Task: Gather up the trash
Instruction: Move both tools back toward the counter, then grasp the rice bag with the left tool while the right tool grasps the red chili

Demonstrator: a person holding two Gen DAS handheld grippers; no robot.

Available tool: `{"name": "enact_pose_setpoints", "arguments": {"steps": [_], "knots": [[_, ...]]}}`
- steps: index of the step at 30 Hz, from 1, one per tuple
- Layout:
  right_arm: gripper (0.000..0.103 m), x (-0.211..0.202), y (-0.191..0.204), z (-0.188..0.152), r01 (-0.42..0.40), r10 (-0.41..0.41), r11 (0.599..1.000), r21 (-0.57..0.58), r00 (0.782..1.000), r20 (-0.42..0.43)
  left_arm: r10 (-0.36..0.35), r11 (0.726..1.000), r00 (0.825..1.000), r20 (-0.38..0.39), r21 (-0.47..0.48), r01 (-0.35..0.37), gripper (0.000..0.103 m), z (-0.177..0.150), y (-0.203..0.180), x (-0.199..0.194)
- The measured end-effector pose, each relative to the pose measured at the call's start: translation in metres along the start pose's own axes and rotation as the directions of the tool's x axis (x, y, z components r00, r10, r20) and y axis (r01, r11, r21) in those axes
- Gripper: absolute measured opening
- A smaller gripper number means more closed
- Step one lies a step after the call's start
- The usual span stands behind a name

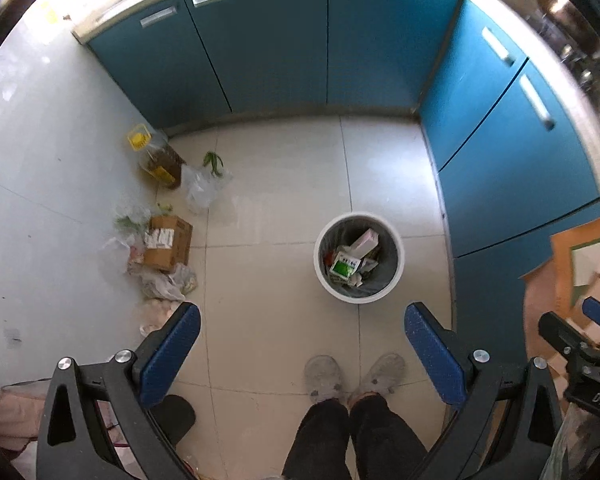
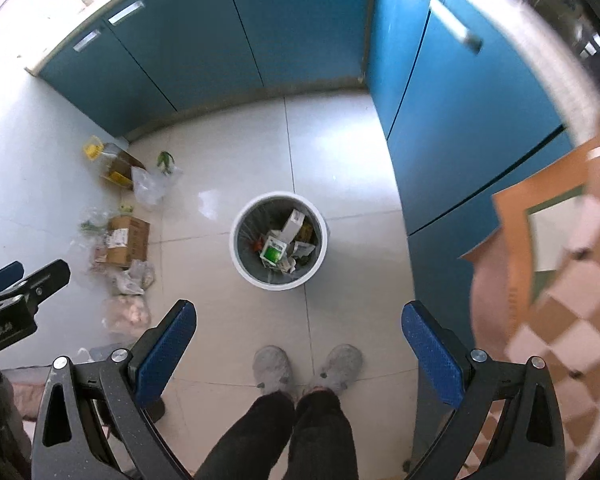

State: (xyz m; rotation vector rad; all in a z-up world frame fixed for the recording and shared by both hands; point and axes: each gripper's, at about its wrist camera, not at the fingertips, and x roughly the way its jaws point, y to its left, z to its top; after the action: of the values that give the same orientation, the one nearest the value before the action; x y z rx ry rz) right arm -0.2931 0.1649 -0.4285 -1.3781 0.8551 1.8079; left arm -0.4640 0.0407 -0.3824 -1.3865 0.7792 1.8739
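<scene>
A round white trash bin (image 1: pixel 396 276) (image 2: pixel 236 256) stands on the tiled floor, holding a green-and-white carton (image 1: pixel 344 266) (image 2: pixel 274 251), a white box and other scraps. My left gripper (image 1: pixel 302 334) hangs high above the floor, open, nothing between its blue pads. My right gripper (image 2: pixel 299 332) is also high up and open wide, empty. Both point steeply down. Along the left wall lie a cardboard box (image 1: pixel 168 242) (image 2: pixel 126 240), crumpled plastic bags (image 1: pixel 202 188) (image 2: pixel 150 186) and a green vegetable scrap (image 1: pixel 214 162) (image 2: pixel 165 160).
An oil bottle with a yellow cap (image 1: pixel 156 156) (image 2: pixel 110 162) stands in the corner. Blue cabinets (image 1: pixel 276 48) (image 2: pixel 460 112) run along the back and right. A person's grey shoes (image 1: pixel 352 376) (image 2: pixel 306 370) stand below the grippers. Patterned floor (image 2: pixel 560 320) lies at right.
</scene>
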Motion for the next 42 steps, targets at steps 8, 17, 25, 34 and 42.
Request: {"name": "enact_pose_setpoints", "arguments": {"steps": [8,17,25,34,42], "knots": [[0.103,-0.13,0.016,-0.009,-0.039,0.037,0.999,0.021,0.995,0.097,0.044,0.998,0.995,0.084,0.045,-0.048,0.103,-0.015,0.001,-0.091],[0.103,-0.204,-0.011,-0.046,-0.163,0.124,0.967,0.196,0.972,0.198,-0.039,0.986,0.969,0.245,0.169,-0.004,0.103,-0.009,-0.045,-0.155],[0.103,-0.251,-0.156,-0.122,-0.164,0.014,0.833,0.528,0.961,0.276,-0.219,0.888,0.953,0.208,0.448,0.107,0.103,-0.023,-0.201,-0.18],[0.074,-0.278,-0.387,-0.297,-0.132,-0.202,0.465,0.875,0.947,0.25,-0.289,0.613,0.953,-0.092,0.747,0.258,0.103,-0.103,-0.459,-0.131],[0.074,-0.241,-0.509,-0.382,-0.104,-0.121,0.341,0.934,0.981,0.153,-0.115,0.456,0.953,-0.28,0.837,0.301,0.103,-0.17,-0.59,-0.058]]}}
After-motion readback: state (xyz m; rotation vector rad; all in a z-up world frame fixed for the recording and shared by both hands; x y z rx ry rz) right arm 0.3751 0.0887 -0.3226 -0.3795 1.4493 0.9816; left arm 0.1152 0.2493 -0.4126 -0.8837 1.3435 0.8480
